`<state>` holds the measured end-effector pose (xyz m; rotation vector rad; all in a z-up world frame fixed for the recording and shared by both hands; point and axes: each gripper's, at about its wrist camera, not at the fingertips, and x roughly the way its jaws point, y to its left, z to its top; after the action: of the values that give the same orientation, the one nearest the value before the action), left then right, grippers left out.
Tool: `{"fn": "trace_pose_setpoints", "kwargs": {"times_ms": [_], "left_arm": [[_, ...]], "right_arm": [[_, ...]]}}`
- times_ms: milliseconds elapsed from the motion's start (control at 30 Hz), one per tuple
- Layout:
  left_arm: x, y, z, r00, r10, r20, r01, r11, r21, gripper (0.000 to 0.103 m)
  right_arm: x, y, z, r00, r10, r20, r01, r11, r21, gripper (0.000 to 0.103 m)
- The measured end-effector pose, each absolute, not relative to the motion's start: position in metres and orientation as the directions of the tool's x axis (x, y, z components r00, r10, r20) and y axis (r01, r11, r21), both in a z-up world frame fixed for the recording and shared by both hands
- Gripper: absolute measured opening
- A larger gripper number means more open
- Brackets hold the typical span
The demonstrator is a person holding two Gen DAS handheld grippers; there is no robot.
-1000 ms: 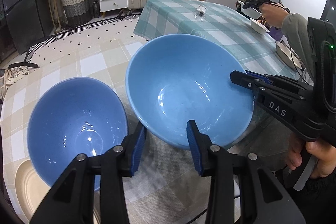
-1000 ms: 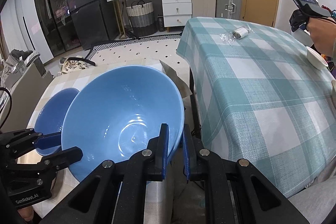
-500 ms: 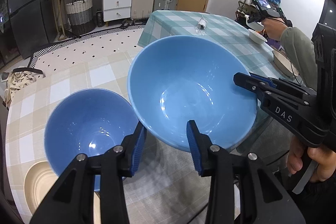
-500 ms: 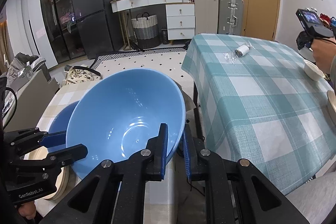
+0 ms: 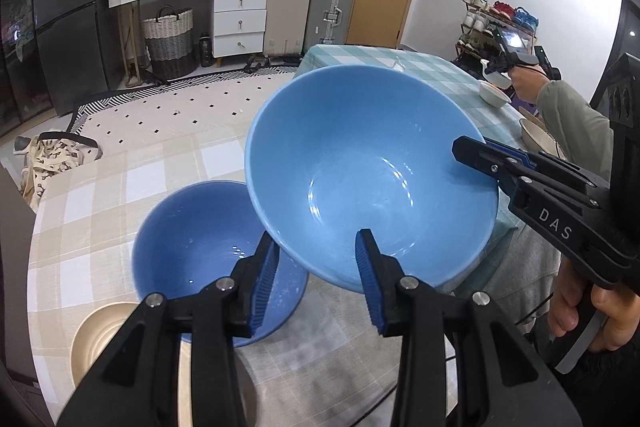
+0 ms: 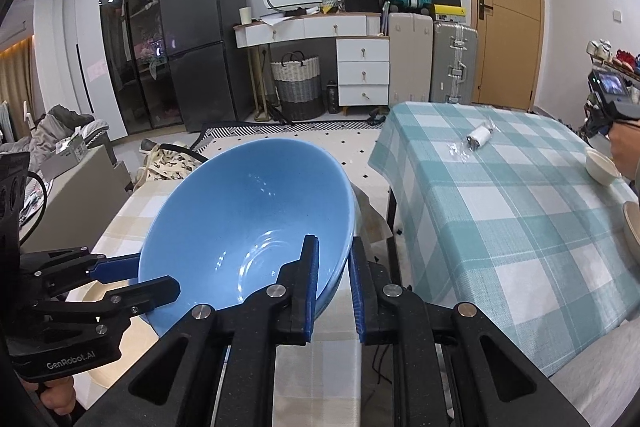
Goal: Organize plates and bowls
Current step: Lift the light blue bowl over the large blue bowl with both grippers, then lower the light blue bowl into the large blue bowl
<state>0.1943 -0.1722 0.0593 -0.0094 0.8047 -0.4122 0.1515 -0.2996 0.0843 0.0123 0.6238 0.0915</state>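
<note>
Centre of both views: large bowl (image 5: 372, 179), tilted, raised above the beige table (image 5: 100, 211). Lower left of the left view: small bowl (image 5: 208, 259) on the table. Right gripper (image 6: 334, 291) pinches the large bowl's rim; left gripper (image 5: 316, 283) narrowly parted, holding nothing.

Your counter (image 5: 100, 211) is bare along its far edge; the darker bowl (image 5: 200, 247) and cream plate (image 5: 96, 335) crowd the near-left corner.
</note>
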Motion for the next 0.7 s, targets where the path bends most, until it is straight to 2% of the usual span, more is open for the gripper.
{"fn": "trace_pose_setpoints", "kwargs": {"times_ms": [333,700], "left_arm": [[0.188,-0.131,0.068,0.654,-0.331,-0.68,0.307,0.938,-0.161,0.038],[0.181,-0.096,0.059,0.663,-0.287,-0.691,0.25,0.956,-0.156,0.038]], "right_arm": [[0.146,-0.259,0.096,0.826,0.143,-0.545,-0.147,0.988,0.038,0.016],[0.154,-0.221,0.086,0.801,0.197,-0.564,-0.206,0.977,0.05,0.016]]}}
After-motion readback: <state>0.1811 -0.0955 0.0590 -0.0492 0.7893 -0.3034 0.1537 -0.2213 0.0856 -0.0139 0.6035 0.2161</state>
